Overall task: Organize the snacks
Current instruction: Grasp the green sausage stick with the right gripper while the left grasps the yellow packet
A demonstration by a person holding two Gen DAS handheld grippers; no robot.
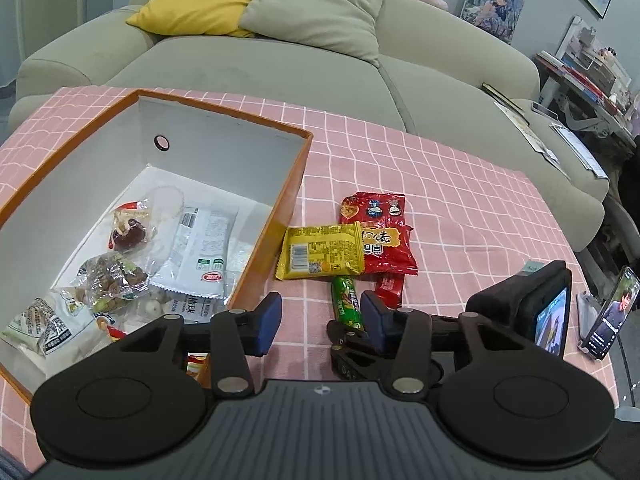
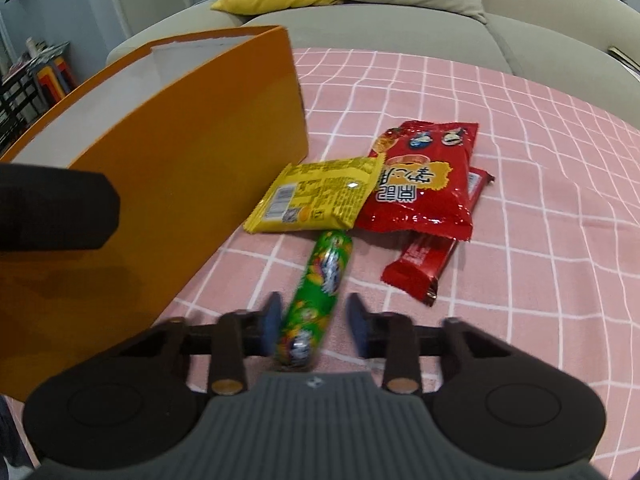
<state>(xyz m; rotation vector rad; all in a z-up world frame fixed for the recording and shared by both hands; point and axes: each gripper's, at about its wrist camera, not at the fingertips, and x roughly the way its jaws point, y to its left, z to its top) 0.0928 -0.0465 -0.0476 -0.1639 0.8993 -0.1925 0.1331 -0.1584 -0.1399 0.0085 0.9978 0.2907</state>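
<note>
Right now, snacks wait beside the box while both grippers hang over the pink cloth.

Biggest first: the grey-green sofa point(image 1: 304, 68) fills the back, and the pink checked tablecloth point(image 1: 460, 200) spreads below it. On the cloth the orange box point(image 1: 260, 240) already holds several clear and white packets point(image 1: 200, 248). Just outside its wall the red bag point(image 2: 424, 184) lies partly under the yellow packet point(image 2: 316, 196), with a red bar point(image 2: 424, 268) poking out beneath the red bag. The green tube point(image 2: 316, 292) runs from under the yellow packet toward the right gripper point(image 2: 314, 324), whose fingers are spread on either side of it, not clamped. The left gripper point(image 1: 320, 320) is also spread wide, holding nothing, beside the box's near corner.
</note>
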